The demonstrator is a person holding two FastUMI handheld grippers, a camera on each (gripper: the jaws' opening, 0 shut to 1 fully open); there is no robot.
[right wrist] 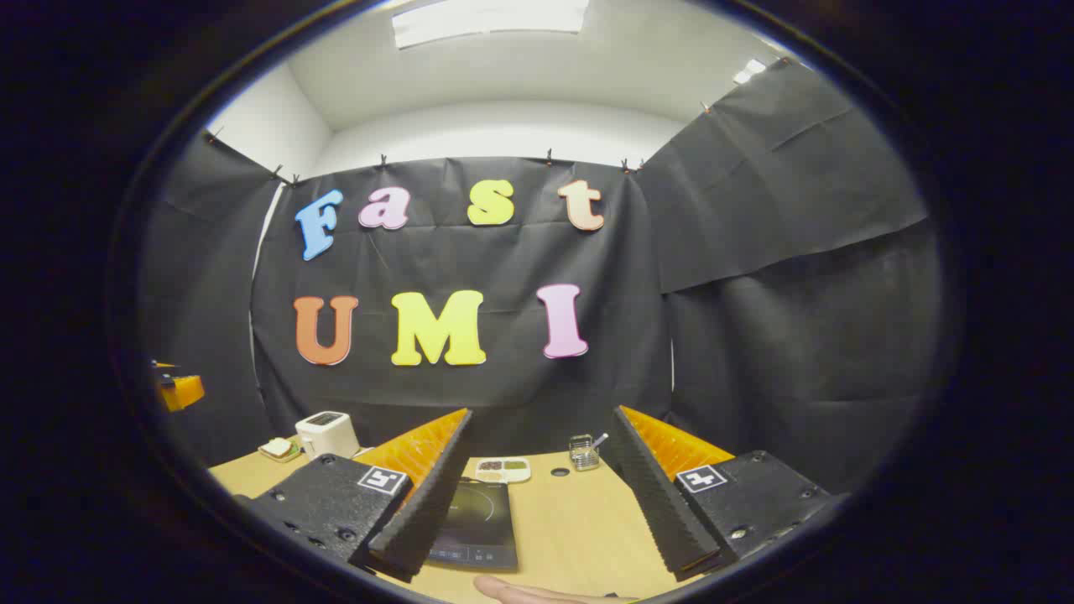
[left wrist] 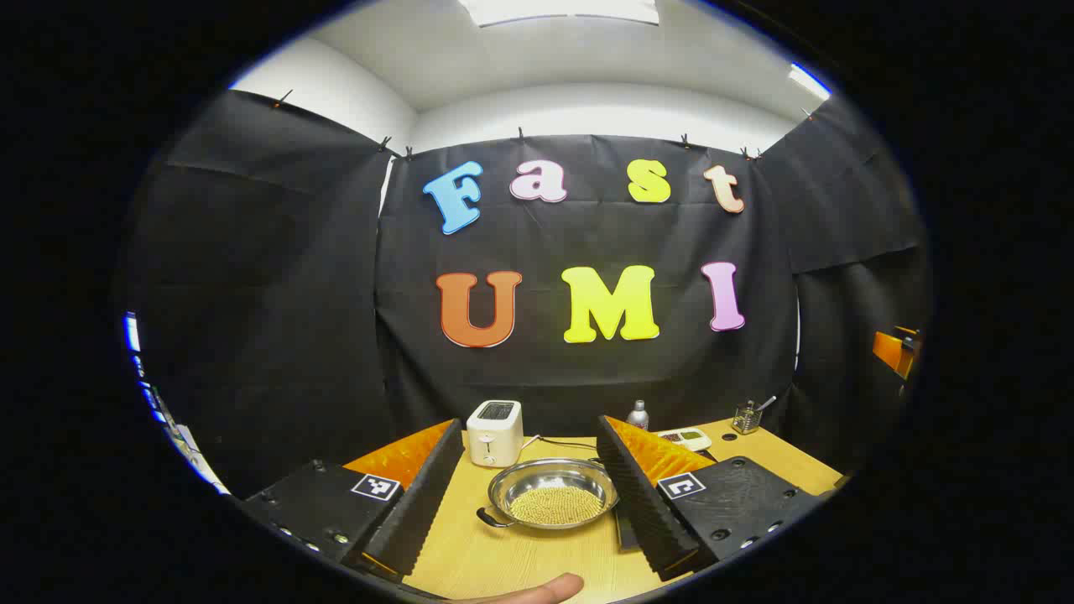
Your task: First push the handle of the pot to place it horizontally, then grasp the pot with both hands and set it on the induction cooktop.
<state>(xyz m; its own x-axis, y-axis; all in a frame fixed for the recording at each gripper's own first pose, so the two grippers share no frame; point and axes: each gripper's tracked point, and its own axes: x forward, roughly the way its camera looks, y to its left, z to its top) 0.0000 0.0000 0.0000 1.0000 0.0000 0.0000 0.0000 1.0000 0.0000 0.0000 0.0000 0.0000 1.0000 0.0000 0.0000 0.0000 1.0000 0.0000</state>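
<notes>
A: Left claw [left wrist: 527,512] spread wide, holding nothing. Hovering above the surface [left wrist: 470,558], fingers splayed either side of the pot.

B: And dead ahead, between those fingers, the pot [left wrist: 554,493]. Shallow, shiny, full of small yellowish grains. Resting on the surface, not touched.

A: Handle [left wrist: 491,520] poking out at the near-left of the rim, angled back toward the claw. Not lying crosswise yet, by the look of it. Probably a sideways nudge from the left claw needed first.

B: Right claw [right wrist: 545,512] likewise gaping, empty. Just ahead and left of it, the induction cooktop [right wrist: 478,524], half hidden behind the left finger.

A: So pot nearer the left claw, cooktop nearer the right. Likely a carry from left to right once gripped from both sides.

B: Farther out from the left claw: a toaster [left wrist: 495,432] beyond the pot, a small bottle [left wrist: 638,414] behind it to the right, a wire holder [left wrist: 745,417] near the far edge.

A: Beyond the right claw, a divided dish [right wrist: 502,470].
</notes>
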